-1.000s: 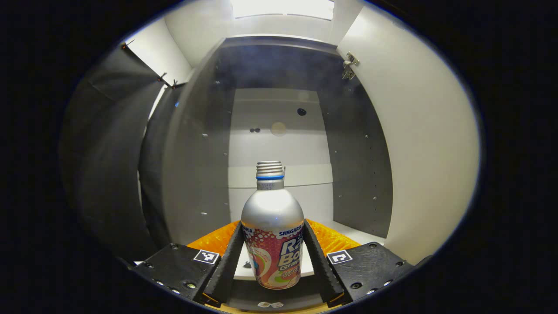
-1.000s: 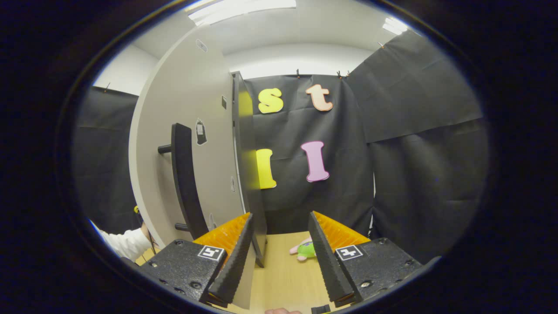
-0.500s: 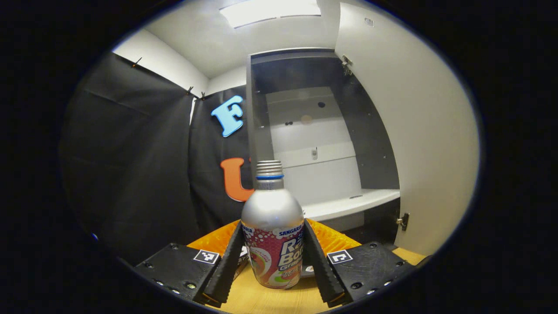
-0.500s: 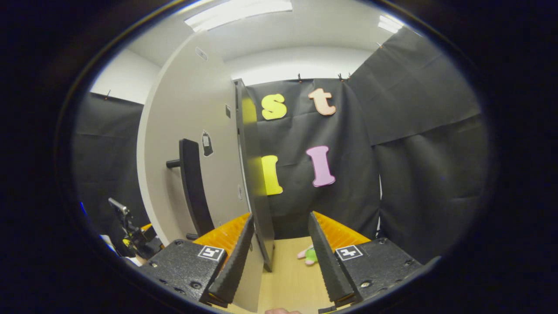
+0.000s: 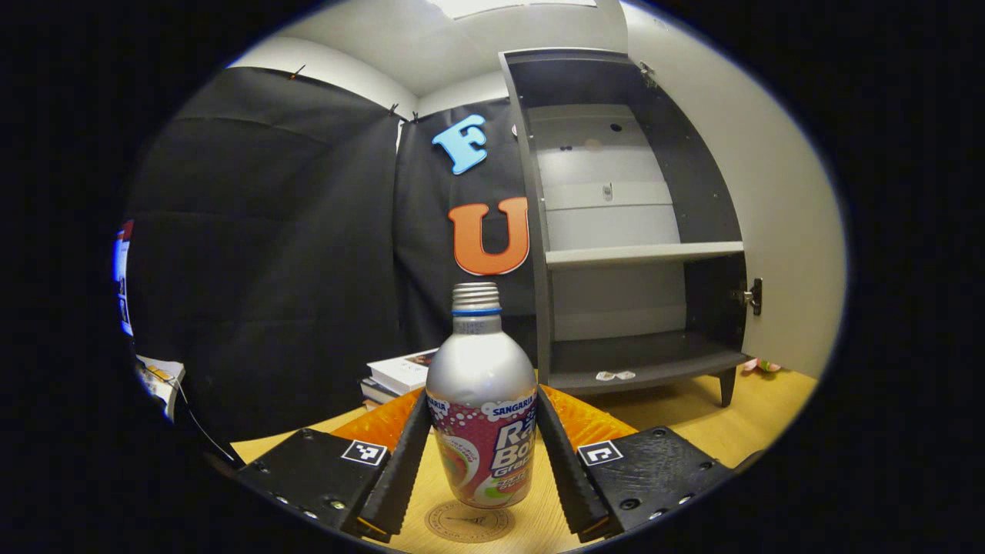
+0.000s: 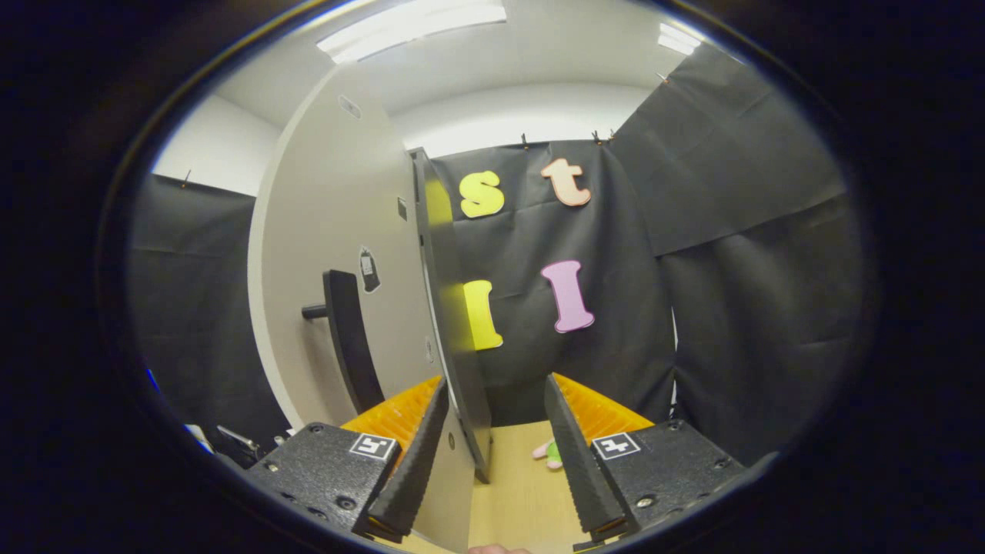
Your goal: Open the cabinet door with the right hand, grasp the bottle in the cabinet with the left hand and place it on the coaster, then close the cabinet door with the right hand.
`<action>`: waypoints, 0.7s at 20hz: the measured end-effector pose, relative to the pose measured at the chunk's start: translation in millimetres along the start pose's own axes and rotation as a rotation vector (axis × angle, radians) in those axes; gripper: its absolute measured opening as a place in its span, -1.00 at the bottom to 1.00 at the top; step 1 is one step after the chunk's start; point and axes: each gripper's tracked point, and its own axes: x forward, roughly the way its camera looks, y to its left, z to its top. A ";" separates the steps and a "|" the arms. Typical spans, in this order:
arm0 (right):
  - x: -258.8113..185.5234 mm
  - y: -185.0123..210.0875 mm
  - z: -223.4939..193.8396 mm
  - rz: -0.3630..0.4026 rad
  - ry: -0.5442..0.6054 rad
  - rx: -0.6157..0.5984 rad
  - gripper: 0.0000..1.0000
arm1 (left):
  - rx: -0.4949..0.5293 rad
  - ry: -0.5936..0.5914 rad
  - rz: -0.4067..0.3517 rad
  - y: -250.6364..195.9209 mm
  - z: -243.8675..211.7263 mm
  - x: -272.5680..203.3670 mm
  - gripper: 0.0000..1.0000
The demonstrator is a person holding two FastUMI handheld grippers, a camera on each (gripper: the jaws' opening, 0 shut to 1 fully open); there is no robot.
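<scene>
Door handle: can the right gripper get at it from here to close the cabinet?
Probably yes. The right gripper is open, straddling the door's edge; the handle sits just left on the door face, nothing between them.

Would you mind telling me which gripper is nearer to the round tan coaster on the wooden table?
Left. The left gripper holds the silver bottle directly above the coaster. The right gripper sits at the open white cabinet door's edge.

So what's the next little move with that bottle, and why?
Probably lower it a touch and then open the left tongs: both fingers press on the bottle, and the round coaster lies right beneath its base on the table.
</scene>
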 end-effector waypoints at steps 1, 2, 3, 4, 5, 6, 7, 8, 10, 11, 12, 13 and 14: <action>0.3 1.2 0.6 0.001 0.000 0.002 0.58 | -0.010 0.017 0.016 5.1 -13.7 -1.9 0.50; 0.5 1.6 0.9 -0.003 0.003 0.003 0.57 | -0.018 0.027 0.039 12.2 -22.8 -3.4 0.51; 0.6 2.7 0.4 -0.005 0.007 0.001 0.57 | -0.022 0.034 0.064 18.3 -29.6 -2.8 0.51; 0.8 4.2 -0.4 -0.006 0.014 -0.003 0.57 | -0.019 0.040 0.083 21.4 -35.9 -2.9 0.51; 0.4 6.5 -2.2 -0.006 0.020 -0.011 0.57 | -0.009 0.054 0.089 23.5 -43.5 -1.8 0.50; -0.5 8.8 -2.4 -0.005 0.022 -0.022 0.58 | 0.009 0.069 0.096 26.2 -52.2 -0.4 0.51; -1.0 11.1 -1.6 -0.007 0.022 -0.033 0.57 | 0.023 0.074 0.095 27.4 -56.9 -0.3 0.51; -2.3 12.2 -0.8 -0.009 0.022 -0.043 0.57 | 0.032 0.075 0.092 26.1 -59.4 -1.8 0.51; -4.2 15.2 1.5 -0.009 0.015 -0.048 0.57 | 0.027 0.070 0.084 26.1 -64.8 -3.6 0.51; -5.1 15.3 2.0 -0.011 0.012 -0.047 0.57 | 0.025 0.053 0.091 25.9 -63.4 -5.5 0.51; -5.7 14.6 2.5 -0.015 0.012 -0.044 0.57 | 0.028 0.046 0.092 26.1 -63.5 -7.5 0.51; -6.0 14.1 1.9 -0.020 0.012 -0.042 0.58 | 0.029 0.038 0.095 26.0 -64.0 -7.6 0.50; -7.0 13.7 1.7 -0.023 0.013 -0.040 0.58 | 0.024 0.039 0.101 24.8 -64.5 -8.1 0.51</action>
